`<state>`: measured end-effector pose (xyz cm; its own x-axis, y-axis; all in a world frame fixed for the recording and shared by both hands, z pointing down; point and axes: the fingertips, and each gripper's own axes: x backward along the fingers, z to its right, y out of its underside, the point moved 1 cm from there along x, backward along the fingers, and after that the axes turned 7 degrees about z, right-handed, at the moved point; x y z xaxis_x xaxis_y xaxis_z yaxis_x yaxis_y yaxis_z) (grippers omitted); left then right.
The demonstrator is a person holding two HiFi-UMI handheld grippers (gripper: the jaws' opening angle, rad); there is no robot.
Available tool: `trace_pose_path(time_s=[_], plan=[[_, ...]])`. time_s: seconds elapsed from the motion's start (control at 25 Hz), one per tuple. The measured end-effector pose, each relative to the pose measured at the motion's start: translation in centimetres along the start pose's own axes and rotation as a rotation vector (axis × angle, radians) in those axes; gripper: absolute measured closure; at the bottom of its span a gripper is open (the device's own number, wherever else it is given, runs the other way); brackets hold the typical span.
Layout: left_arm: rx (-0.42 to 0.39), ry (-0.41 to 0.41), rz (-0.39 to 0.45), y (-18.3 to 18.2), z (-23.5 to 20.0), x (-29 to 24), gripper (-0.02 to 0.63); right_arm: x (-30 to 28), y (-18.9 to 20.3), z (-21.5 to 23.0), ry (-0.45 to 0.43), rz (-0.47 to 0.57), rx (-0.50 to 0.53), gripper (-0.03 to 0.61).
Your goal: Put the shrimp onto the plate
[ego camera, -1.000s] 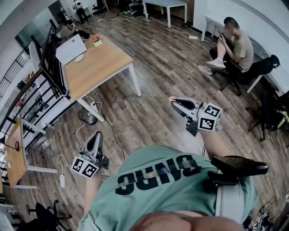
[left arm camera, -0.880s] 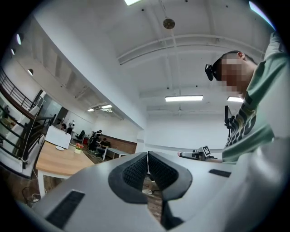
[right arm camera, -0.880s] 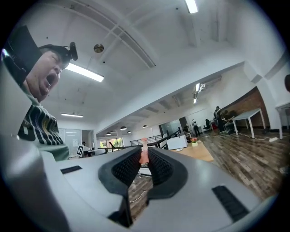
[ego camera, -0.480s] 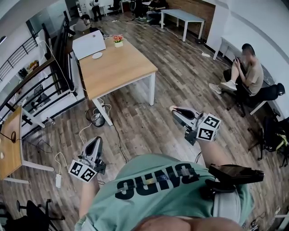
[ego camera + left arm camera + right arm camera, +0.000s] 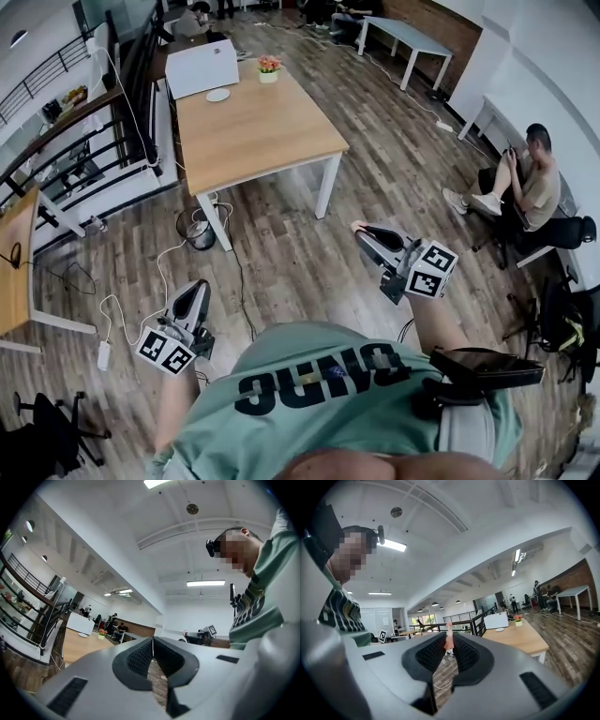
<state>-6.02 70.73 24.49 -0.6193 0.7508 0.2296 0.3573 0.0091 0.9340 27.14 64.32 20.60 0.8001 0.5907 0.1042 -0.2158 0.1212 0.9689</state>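
Closest in, your left gripper [image 5: 199, 289] hung low at your side, its jaws pressed together on nothing. Your right gripper [image 5: 360, 231] was carried out in front, clamped on the shrimp [image 5: 448, 641], a small pink piece sticking up from between the pads. Beyond both lay the wooden floor [image 5: 309, 253], then the wooden table [image 5: 272, 141].

Over the last second that table slid from the upper left of the head view toward its middle. The seated person [image 5: 530, 187] drifted to the right edge, and the grippers kept much the same pose. I read that as you turning and walking toward the table, carrying rather than placing.

At the table's far end lay a small white plate [image 5: 217, 95], near a white slab [image 5: 202, 67], perhaps a laptop lid, and a flower pot [image 5: 269, 65]. The shrimp was well apart from the plate, so by my judgement the set-down was not yet within reach.
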Motion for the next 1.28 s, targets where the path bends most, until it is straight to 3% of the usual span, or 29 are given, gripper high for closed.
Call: trace_pose_path(time_s=[0.32,0.48,0.64,1.0,1.28], plan=[[-0.041,-0.119,0.037,0.4,2.0,-7.9,0.603,-1.7,-2.2,9.9,-0.160,0.016,-0.033,0.528],[-0.080,-0.183,0.025,0.7,3.6,-12.9,0.603,-1.9,-3.9,15.3,-0.246,0.042,-0.050,0.528],[-0.108,-0.204,-0.012,2.2,4.4,-17.5,0.603,-1.8,-3.3,20.4,-0.286,0.057,-0.098,0.528],[-0.107,-0.218,-0.022,3.3,2.8,-20.9,0.603,-2.7,-0.9,24.2,-0.293,0.057,-0.160,0.528],[-0.056,-0.131,0.022,2.9,-4.7,-20.9,0.603,-7.6,-1.5,23.6,-0.216,0.051,-0.091,0.528]])
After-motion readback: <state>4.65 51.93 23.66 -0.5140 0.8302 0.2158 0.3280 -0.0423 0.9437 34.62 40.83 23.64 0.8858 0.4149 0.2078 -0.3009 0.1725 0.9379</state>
